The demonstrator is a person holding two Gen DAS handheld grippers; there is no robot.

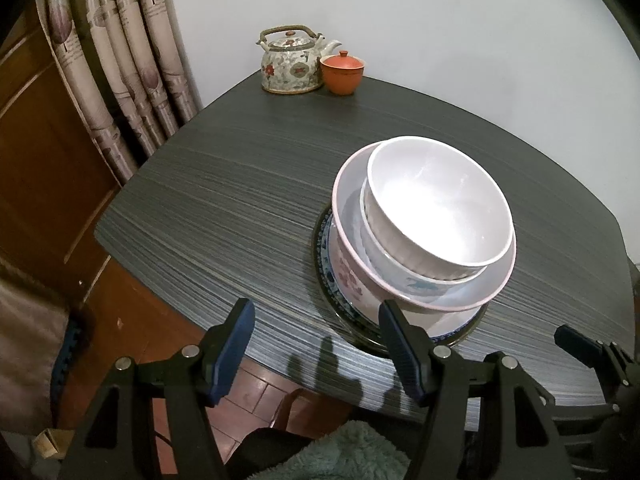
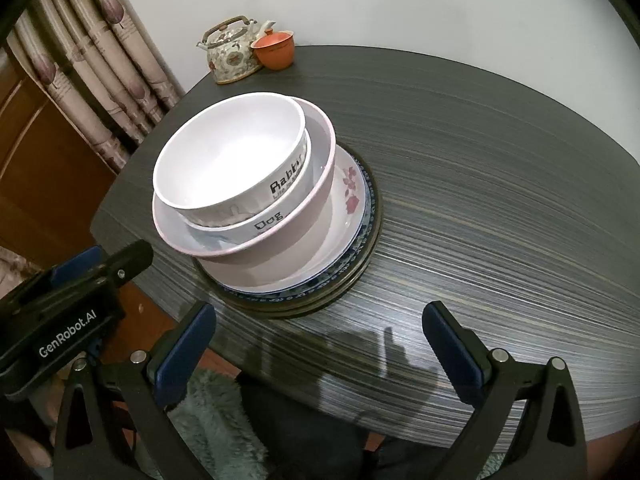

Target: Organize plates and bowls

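Note:
One stack of dishes stands on the dark table (image 1: 240,208). On top is a white bowl (image 1: 440,208) lettered "Rabbit" (image 2: 228,160). It sits in a "Dog" bowl (image 2: 272,216), which sits in a wide pink-rimmed bowl (image 2: 308,204). Below lie a pink-flowered plate (image 2: 350,192), a blue-patterned plate (image 2: 356,248) and a dark-rimmed plate (image 2: 374,236). My left gripper (image 1: 315,306) hangs open at the table's near edge, left of the stack, with nothing between its fingers. My right gripper (image 2: 318,310) is open too, just in front of the stack and apart from it.
A flowered teapot (image 1: 290,62) and an orange lidded cup (image 1: 342,74) stand at the table's far corner by the wall. Curtains (image 1: 120,72) and a wooden door (image 1: 36,152) are on the left. A teal fluffy cloth (image 2: 216,424) lies below the near edge.

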